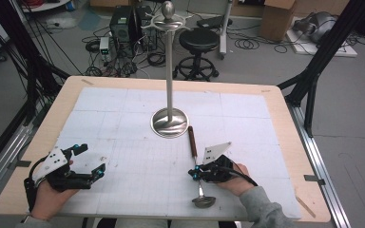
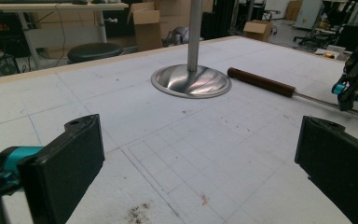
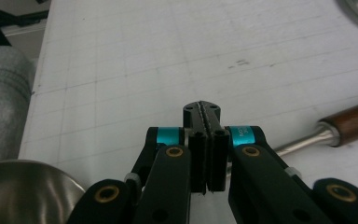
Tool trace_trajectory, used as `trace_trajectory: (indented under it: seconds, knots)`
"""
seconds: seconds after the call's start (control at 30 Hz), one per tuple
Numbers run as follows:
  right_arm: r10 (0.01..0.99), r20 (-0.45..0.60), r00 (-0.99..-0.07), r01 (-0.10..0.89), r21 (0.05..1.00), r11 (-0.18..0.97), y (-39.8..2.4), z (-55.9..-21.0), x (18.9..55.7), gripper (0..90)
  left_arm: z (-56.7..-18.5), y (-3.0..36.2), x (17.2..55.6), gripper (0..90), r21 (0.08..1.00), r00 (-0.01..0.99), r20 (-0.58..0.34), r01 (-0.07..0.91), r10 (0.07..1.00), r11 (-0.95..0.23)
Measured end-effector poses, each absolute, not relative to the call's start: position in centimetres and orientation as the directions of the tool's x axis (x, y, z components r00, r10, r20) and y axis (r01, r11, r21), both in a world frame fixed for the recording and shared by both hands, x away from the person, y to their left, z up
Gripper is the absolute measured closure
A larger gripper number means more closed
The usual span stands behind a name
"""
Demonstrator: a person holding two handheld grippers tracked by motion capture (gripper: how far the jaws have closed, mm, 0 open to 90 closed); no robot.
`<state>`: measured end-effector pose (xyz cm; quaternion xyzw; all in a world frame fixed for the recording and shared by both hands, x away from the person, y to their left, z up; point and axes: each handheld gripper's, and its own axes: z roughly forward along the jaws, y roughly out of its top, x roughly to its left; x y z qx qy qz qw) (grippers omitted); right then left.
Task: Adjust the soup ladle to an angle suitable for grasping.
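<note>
- My right gripper (image 1: 196, 174) sits over the metal shank of a ladle (image 1: 196, 164) near the table's front edge, jaws pressed together; in the right gripper view the pads meet with the shank running beneath them, and whether they pinch it I cannot tell.
- The ladle lies flat on the white gridded mat (image 1: 123, 123). Its long axis runs away from me: the steel bowl (image 1: 204, 201) nearest my body, the dark wooden handle (image 1: 191, 140) pointing toward the stand's base (image 1: 170, 122).
- My right hand is the nearer one by far; my left gripper (image 1: 89, 161) rests well apart at the table's left, jaws wide with nothing between them.
- From the left gripper view the handle (image 2: 261, 82) lies off to the right, just beside the domed base (image 2: 191, 81).
- Materials: polished steel bowl and thin shank, smooth brown wood grip, a brushed-metal stand with a slim upright pole (image 1: 169, 71) and hooked top.
- I judge that any lift turns on gripping across that thin shank.
</note>
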<state>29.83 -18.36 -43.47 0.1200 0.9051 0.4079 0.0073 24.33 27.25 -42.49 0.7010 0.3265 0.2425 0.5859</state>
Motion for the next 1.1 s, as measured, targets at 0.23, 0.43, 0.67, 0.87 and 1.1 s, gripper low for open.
trace_trajectory:
  seconds: [0.23,0.43,0.67,0.87,1.1]
  knots:
    - [0.192,0.098,-0.976,0.204,0.707,0.677,-17.6,-43.8,29.2,90.0,-42.5,27.2,24.4,1.7,0.98,0.672,-0.039,0.171,0.74,-0.104]
    - [0.189,0.112,-0.976,0.213,0.686,0.696,-17.4,-44.0,28.8,90.0,-42.5,27.1,24.4,1.7,0.979,0.672,-0.041,0.175,0.739,-0.104]
    - [0.201,0.13,-0.971,0.235,0.676,0.699,-17.8,-44.0,28.6,90.0,-42.5,27.1,24.4,1.7,0.979,0.674,-0.044,0.176,0.738,-0.102]
    - [0.196,0.136,-0.971,0.236,0.674,0.7,-18.8,-44.0,28.2,90.0,-42.6,26.8,24.7,1.7,0.978,0.68,-0.045,0.178,0.732,-0.105]
    - [0.204,0.15,-0.967,0.252,0.669,0.699,-19.7,-44.0,28.1,90.0,-42.6,26.7,24.8,1.8,0.978,0.686,-0.043,0.176,0.726,-0.109]
